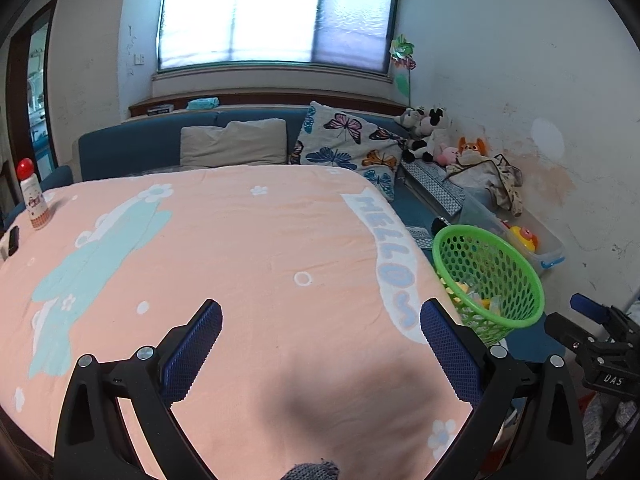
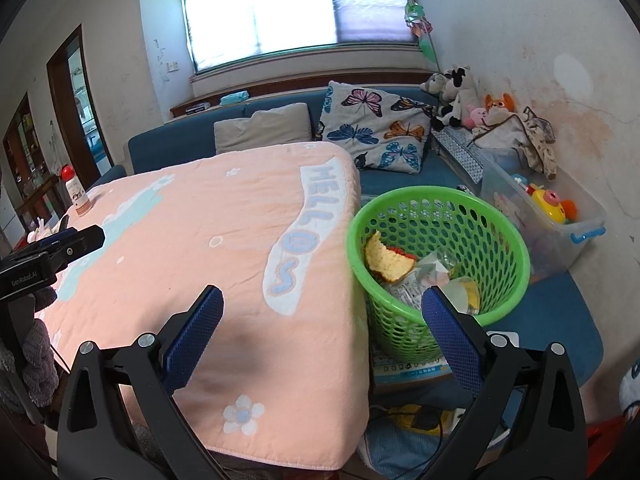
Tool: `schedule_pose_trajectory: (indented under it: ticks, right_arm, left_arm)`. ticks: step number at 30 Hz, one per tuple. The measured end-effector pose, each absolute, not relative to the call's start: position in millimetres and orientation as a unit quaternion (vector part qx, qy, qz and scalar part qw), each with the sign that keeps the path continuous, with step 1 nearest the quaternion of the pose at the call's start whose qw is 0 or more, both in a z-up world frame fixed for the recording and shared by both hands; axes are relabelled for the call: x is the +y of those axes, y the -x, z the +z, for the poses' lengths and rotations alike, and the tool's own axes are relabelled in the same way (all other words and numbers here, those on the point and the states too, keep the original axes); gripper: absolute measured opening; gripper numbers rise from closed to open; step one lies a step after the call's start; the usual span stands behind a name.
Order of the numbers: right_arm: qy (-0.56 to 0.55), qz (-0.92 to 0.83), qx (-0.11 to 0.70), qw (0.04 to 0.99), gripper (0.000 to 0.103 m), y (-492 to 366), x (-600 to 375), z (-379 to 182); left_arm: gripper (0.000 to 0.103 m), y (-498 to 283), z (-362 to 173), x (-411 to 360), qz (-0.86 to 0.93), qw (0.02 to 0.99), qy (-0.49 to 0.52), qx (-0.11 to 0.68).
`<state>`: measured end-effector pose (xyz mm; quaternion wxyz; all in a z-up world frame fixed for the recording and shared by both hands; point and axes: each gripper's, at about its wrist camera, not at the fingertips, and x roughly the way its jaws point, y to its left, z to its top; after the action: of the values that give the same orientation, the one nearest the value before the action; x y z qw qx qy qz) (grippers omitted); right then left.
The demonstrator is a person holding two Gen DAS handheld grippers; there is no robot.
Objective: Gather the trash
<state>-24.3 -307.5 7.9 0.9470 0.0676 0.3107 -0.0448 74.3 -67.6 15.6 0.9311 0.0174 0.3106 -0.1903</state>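
The green basket [image 2: 438,256] stands just beside the right edge of the table, on a blue seat. Inside it lie a bitten piece of bread [image 2: 386,258], a crinkly wrapper [image 2: 424,280] and something yellow [image 2: 472,294]. The right gripper [image 2: 322,322] hangs over the table edge and the basket rim, fingers spread wide, holding nothing. The left gripper [image 1: 320,338] hangs above the pink cloth [image 1: 240,248], also wide and holding nothing. A bottle with a red cap [image 1: 34,196] stands at the far left corner.
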Motion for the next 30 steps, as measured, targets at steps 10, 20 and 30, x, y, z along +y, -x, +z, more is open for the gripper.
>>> schedule_pose_trajectory:
  ticks: [10,20,30]
  right_arm:
    - [-0.065,-0.043,0.309,0.948,0.099,25,-302,3]
    - [-0.067,-0.043,0.308,0.948,0.099,26,-304,3]
    - [-0.067,-0.035,0.313,0.947,0.099,22,-301,0]
  left_arm:
    - [0.096,-67,10,-66,-0.186,0.931,-0.023,0.314]
    - [0.096,-64,7,-67,-0.184,0.931,-0.025,0.316]
    - [0.096,-65,2,-67,-0.178,0.931,-0.026,0.319]
